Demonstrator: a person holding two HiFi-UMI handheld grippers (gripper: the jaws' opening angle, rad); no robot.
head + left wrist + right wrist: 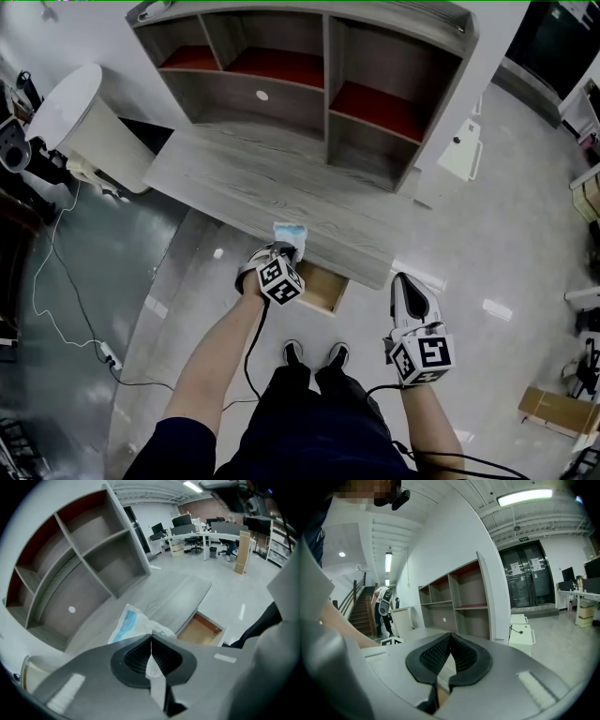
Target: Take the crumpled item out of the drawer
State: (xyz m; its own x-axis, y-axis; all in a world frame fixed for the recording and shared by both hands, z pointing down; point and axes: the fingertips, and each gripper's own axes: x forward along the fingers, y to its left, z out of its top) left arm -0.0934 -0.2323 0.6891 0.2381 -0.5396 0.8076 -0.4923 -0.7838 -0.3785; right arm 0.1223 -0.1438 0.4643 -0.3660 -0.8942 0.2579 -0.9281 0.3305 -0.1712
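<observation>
The crumpled item (289, 232), a white wrapper with a blue patch, is held just above the front edge of the grey wooden desk (253, 178). My left gripper (283, 247) is shut on it. In the left gripper view the crumpled item (125, 624) sticks out beyond the closed jaws of the left gripper (151, 636). The drawer (323, 287) stands pulled open under the desk edge, its brown inside bare where it shows; the same drawer (201, 630) appears below right of the jaws. My right gripper (406, 279) hangs shut and empty to the right of the desk corner, its jaws (450, 634) meeting.
A shelf unit (319, 75) with red-backed compartments stands on the desk's rear. A white round bin (80, 122) sits to the left, with a cable (56, 281) trailing on the floor. A white box (464, 150) stands to the right. The person's feet (314, 354) are before the drawer.
</observation>
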